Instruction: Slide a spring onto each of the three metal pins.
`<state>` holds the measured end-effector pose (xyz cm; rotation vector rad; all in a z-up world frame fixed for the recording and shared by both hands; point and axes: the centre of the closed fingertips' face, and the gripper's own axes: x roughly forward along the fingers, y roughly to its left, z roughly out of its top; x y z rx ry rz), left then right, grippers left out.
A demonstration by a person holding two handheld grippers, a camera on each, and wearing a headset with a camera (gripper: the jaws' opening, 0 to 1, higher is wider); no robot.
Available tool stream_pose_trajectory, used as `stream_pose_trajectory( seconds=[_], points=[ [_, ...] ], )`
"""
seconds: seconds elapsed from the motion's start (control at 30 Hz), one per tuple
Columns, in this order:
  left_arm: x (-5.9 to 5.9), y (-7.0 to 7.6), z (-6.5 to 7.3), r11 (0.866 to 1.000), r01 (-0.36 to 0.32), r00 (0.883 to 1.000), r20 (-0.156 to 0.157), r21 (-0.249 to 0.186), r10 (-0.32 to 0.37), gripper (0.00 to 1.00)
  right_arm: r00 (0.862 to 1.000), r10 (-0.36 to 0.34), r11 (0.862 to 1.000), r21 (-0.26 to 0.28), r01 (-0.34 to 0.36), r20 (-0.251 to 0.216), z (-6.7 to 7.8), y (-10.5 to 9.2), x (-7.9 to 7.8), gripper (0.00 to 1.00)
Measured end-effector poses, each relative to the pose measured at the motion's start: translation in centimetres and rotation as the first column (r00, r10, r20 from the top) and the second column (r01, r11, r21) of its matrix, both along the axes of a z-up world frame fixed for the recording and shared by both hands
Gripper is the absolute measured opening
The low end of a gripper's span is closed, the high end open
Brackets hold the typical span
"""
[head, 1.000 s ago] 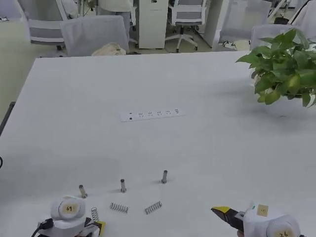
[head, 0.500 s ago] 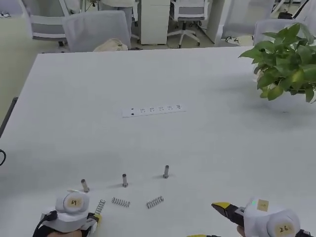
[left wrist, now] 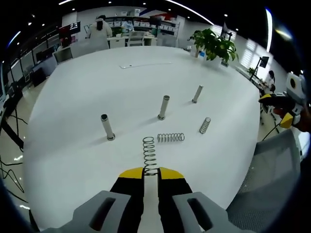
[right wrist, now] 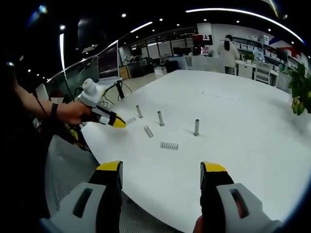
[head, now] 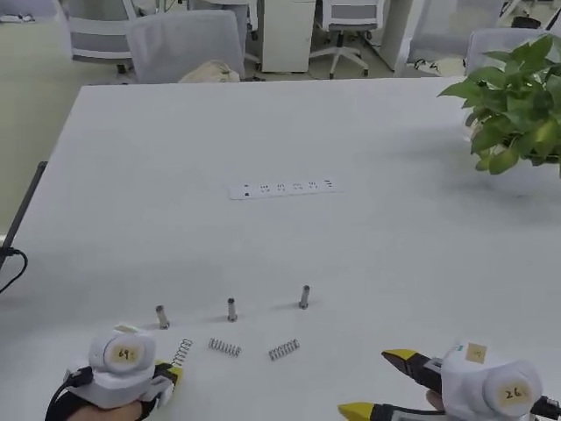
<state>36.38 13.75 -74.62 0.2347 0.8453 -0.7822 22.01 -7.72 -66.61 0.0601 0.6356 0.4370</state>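
Spring (left wrist: 150,153) seemingly pinched in left gripper (left wrist: 150,171) jaws.

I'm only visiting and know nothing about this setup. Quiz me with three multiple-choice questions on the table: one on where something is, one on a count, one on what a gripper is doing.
1. Where is the power strip relative to the three pins?
A) nearer the person
B) farther up the table
C) beside the plant pot

2. How many loose springs lie on the table?
A) one
B) two
C) three

3. What is the left gripper doing?
A) open, empty
B) shut on a pin
C) shut on a spring

Answers:
1 B: in the head view the power strip lies beyond the pins.
2 B: two loose springs lie just in front of the pins; the third is held.
3 C: its jaws pinch the near end of the spring.
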Motion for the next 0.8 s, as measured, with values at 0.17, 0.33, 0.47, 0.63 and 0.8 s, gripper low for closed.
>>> stream_pose_trajectory(
  seconds=[0.17, 0.33, 0.47, 0.63, 0.8],
  points=[
    [-0.6, -0.7, 1.3, 1.0, 0.007, 1.0, 0.024, -0.025, -0.006, 0.02, 1.0, 0.013, 1.0, 0.007, -0.013, -0.002, 0.0, 0.6, 0.4, 0.63],
    [-0.9, -1.2, 2.9, 0.998, 0.01, 0.999, 0.052, -0.056, -0.007, 0.02, 1.0, 0.016, 0.999, 0.029, -0.016, 0.003, 0.1, 1.1, 0.6, 0.63],
    [-1.5, -1.7, 4.2, 0.998, 0.036, 0.996, 0.083, -0.059, -0.031, 0.02, 0.999, 0.035, 0.999, 0.033, -0.035, -0.001, -0.1, 1.5, 0.8, 0.63],
    [-2.1, -2.1, 5.5, 0.996, 0.06, 0.993, 0.108, -0.068, -0.052, 0.02, 0.998, 0.064, 0.998, 0.025, -0.064, -0.003, 0.0, 1.9, 1.3, 0.62],
    [-3.1, -3.1, 6.4, 0.992, 0.118, 0.985, 0.136, -0.055, -0.109, 0.02, 0.997, 0.081, 0.996, 0.036, -0.081, 0.013, 0.8, 2.3, 2.0, 0.61]
  ],
)
